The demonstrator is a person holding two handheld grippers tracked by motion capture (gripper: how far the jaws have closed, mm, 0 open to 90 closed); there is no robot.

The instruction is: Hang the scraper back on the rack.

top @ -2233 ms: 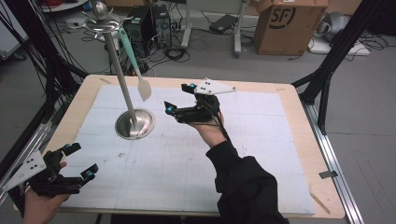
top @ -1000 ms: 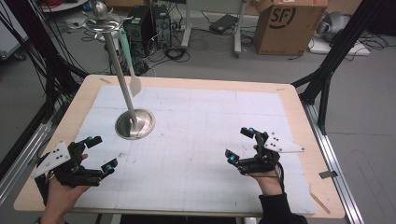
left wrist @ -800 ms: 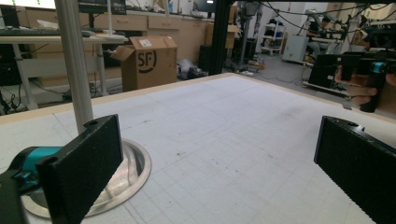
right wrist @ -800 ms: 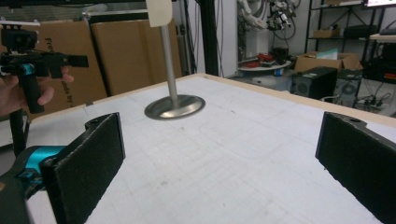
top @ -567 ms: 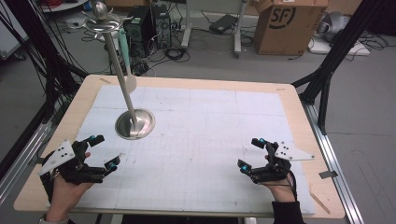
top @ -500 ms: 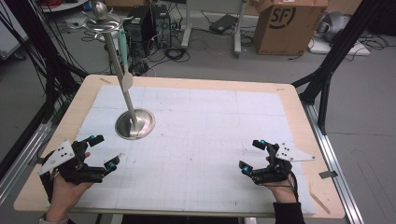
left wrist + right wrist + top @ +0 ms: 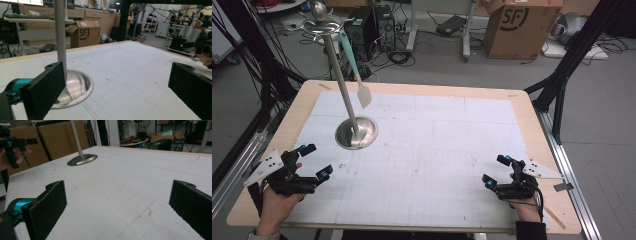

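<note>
A metal stand rises from a round base (image 7: 357, 132) on the white mat, its pole (image 7: 339, 75) topped by a ring and ball. A spatula (image 7: 357, 75) with a teal handle and pale blade hangs from that ring, tilted right. My left gripper (image 7: 314, 161) rests open at the table's near left corner, with the stand's base (image 7: 75, 87) just ahead of its jaws. At the near right, my right gripper (image 7: 497, 170) is open too, nothing between its jaws. From the right gripper view the base (image 7: 82, 159) lies far off.
The white gridded mat (image 7: 437, 145) covers most of the wooden table. Black frame posts stand at the left and right sides. A cardboard box (image 7: 522, 20), cables and computer cases sit on the floor beyond the far edge.
The right gripper has pulled back from beside the hanging spatula to the near right corner. The left gripper has shifted slightly right. The spatula swings on the ring.
</note>
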